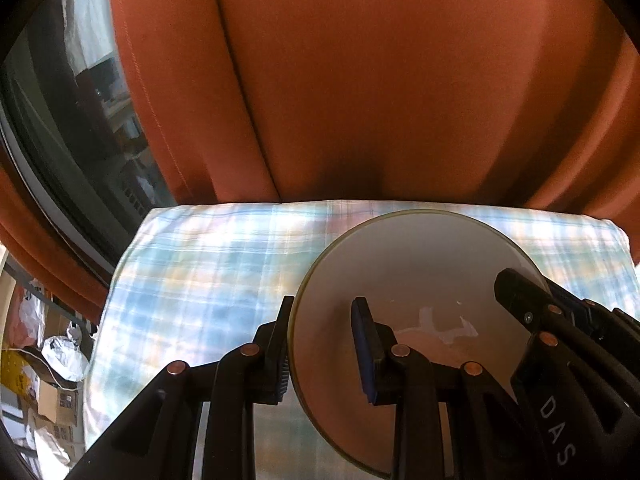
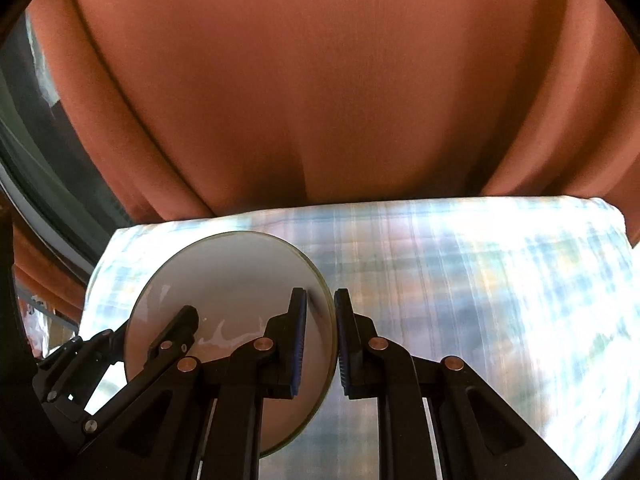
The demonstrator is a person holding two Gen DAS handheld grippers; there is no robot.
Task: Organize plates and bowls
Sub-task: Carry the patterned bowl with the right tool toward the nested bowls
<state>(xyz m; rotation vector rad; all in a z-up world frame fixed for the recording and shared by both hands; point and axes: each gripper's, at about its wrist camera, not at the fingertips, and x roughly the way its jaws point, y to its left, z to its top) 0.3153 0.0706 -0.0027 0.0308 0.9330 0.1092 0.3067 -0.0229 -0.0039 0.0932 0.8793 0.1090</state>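
A single pale plate [image 1: 404, 280] with a thin greenish rim is the only dish in sight; it fills the lower right of the left wrist view and sits lower left in the right wrist view [image 2: 224, 276], over the checked cloth. Both grippers are on it at opposite edges. The left gripper [image 1: 326, 344] straddles the plate's left rim, one finger outside the rim and one over the plate's face, with a visible gap around the rim, so it looks spread or only loosely closed rather than pinching hard. The right gripper [image 2: 320, 340] has its two blue-padded fingers close on either side of the plate's right rim, nearly touching it; I judge it to be pinching the plate, though the contact is not fully clear. Whether the plate rests on the cloth or is lifted off it cannot be told for sure. The checked cloth [image 2: 480, 280] stretches bare across the middle and right of that view, with an orange curtain [image 1: 360, 80] filling the upper frame and a window [image 1: 80, 120] at the upper left. No bowls, no stack and no rack show, so the sorting seems early or mid-way: one plate is in hand, and its destination is out of view.
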